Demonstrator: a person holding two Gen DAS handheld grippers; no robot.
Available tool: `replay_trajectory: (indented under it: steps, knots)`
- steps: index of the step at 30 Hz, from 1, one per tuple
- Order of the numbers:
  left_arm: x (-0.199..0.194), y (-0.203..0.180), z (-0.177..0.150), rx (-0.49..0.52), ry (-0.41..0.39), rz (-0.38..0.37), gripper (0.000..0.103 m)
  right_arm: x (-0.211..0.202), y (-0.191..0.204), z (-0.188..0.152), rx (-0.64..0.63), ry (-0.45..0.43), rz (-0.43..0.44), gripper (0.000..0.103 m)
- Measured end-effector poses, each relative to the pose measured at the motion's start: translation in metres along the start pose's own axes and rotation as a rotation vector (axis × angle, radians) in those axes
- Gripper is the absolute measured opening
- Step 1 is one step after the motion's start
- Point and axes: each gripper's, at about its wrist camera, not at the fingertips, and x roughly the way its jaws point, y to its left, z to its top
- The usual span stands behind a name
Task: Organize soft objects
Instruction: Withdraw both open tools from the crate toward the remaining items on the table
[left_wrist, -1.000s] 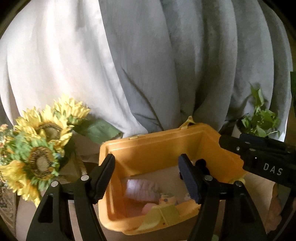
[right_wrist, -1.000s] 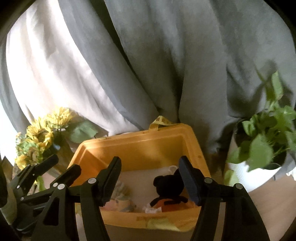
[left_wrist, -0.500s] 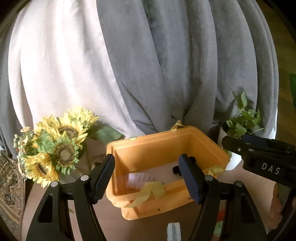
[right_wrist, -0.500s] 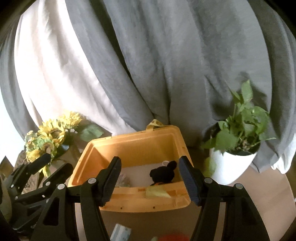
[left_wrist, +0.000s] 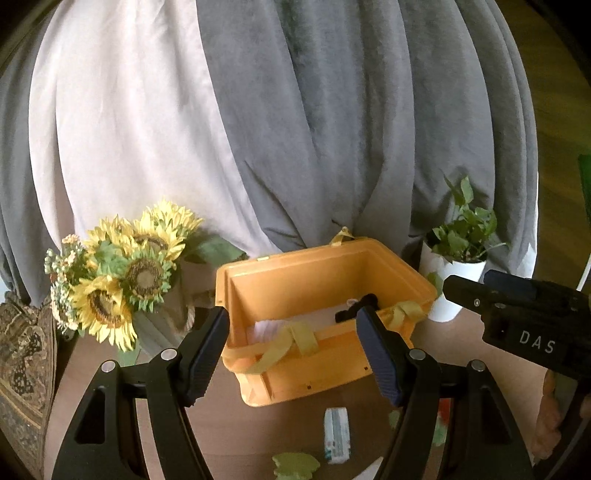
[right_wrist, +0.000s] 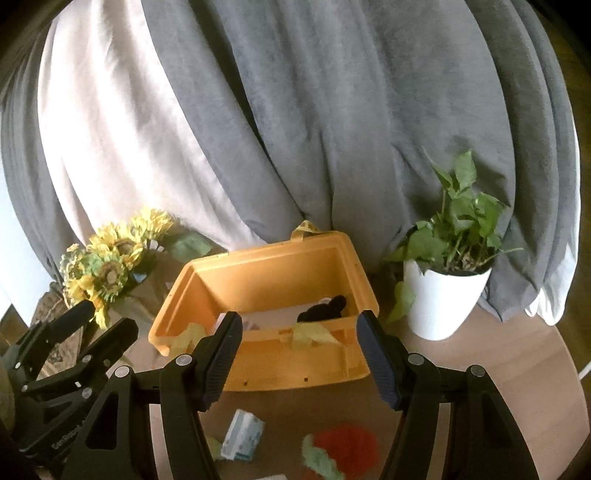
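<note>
An orange plastic bin (left_wrist: 314, 280) (right_wrist: 266, 273) with yellow strap handles stands on the brown table. Inside it lie a black plush toy (right_wrist: 323, 312) (left_wrist: 356, 308) and a pale pink soft item (left_wrist: 264, 328). In front of the bin on the table lie a small tissue pack (right_wrist: 242, 435) (left_wrist: 337, 434), a red and green soft toy (right_wrist: 341, 448) and a green leaf-shaped piece (left_wrist: 295, 465). My left gripper (left_wrist: 295, 354) is open and empty, in front of the bin. My right gripper (right_wrist: 299, 354) is open and empty, also in front of the bin.
A sunflower bouquet (left_wrist: 125, 273) (right_wrist: 110, 266) stands left of the bin. A potted green plant in a white pot (right_wrist: 447, 280) (left_wrist: 458, 266) stands to its right. Grey and white curtains (right_wrist: 295, 110) hang behind. A patterned cushion (left_wrist: 22, 365) is at far left.
Both grippers have pulled back and up from the bin. The bin looks smaller, and the tissue pack and the toys on the table in front of it have come into view.
</note>
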Motion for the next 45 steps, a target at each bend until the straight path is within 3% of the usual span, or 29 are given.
replay_trajectory:
  steps: [19, 45]
  knots:
    - [0.000, -0.021, -0.039, 0.027, 0.111, -0.042, 0.071, -0.012, -0.017, -0.049, 0.037, 0.092, -0.019, 0.066]
    - [0.054, -0.033, -0.111, 0.002, 0.375, -0.082, 0.071, 0.039, -0.036, -0.121, 0.057, 0.342, -0.029, 0.066]
